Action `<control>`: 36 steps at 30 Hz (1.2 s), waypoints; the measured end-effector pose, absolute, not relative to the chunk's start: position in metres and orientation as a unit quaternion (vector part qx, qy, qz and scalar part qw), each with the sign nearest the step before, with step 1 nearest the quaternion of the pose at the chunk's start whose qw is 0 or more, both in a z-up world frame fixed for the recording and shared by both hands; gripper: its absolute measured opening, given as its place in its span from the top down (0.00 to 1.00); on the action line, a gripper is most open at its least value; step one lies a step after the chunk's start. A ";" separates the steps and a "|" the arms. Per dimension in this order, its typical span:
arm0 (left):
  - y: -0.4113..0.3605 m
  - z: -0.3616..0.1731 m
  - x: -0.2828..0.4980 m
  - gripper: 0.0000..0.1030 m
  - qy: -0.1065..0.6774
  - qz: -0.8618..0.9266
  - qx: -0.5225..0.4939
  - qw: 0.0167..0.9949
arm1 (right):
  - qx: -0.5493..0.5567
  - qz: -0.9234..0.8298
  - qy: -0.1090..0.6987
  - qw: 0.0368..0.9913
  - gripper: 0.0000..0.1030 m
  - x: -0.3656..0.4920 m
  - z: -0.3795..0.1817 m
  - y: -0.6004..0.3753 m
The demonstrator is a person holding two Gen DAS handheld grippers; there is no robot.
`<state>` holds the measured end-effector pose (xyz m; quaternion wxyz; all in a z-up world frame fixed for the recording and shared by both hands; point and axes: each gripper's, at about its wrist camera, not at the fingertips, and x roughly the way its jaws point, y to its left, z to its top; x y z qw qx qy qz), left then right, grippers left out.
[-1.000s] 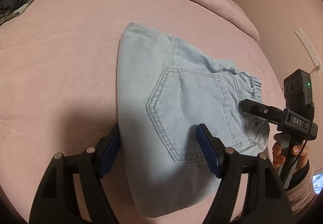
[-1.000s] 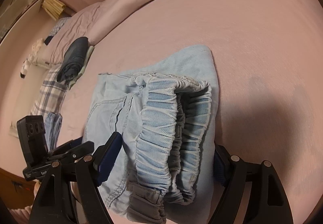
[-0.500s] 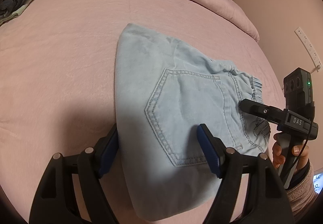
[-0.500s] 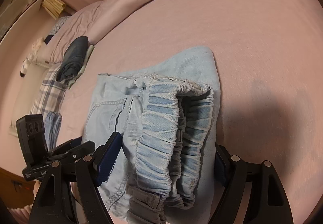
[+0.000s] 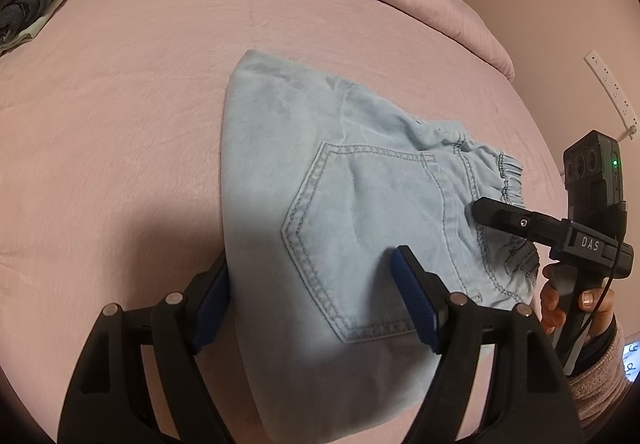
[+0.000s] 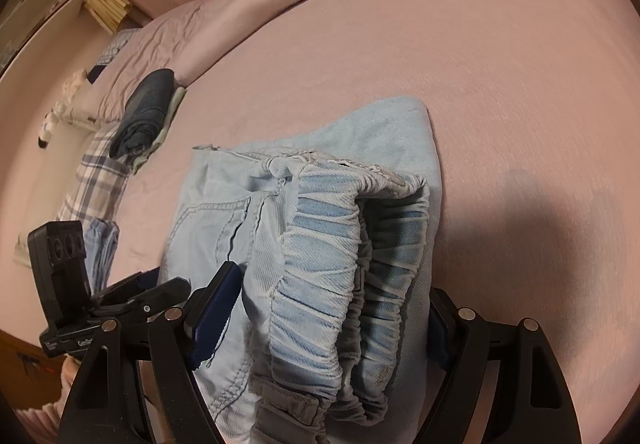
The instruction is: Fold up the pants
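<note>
Surface: pink bedspread fills both views, with a pink wall at the upper right of the left wrist view.
Pants: light denim pants lie folded into a compact stack at frame centre, back pocket up; in the right wrist view the elastic waistband faces the camera at lower centre.
Change: over the last second the stack has slid slightly toward the lower left of the left wrist view, its shape unaltered; folding looks essentially finished, only squaring up left.
Left gripper: jaws wide apart, straddling the stack's near edge, one pad tucked at its left side, clamped on nothing.
Right gripper: jaws spread either side of the waistband end, gripping nothing.
Surroundings: dark folded garment on pale cloth at the right wrist view's middle left, well apart; plaid fabric below it; power strip on the wall.
Obstruction: nothing lies near the stack; the loose, bulging waistband layers may spring open.
</note>
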<state>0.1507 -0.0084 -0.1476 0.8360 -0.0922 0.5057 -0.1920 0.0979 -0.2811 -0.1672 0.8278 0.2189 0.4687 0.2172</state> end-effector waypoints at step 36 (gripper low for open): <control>-0.032 -0.147 0.151 0.28 0.495 -0.174 -0.033 0.851 | 0.143 0.185 0.457 0.858 0.29 0.098 -0.158 -0.262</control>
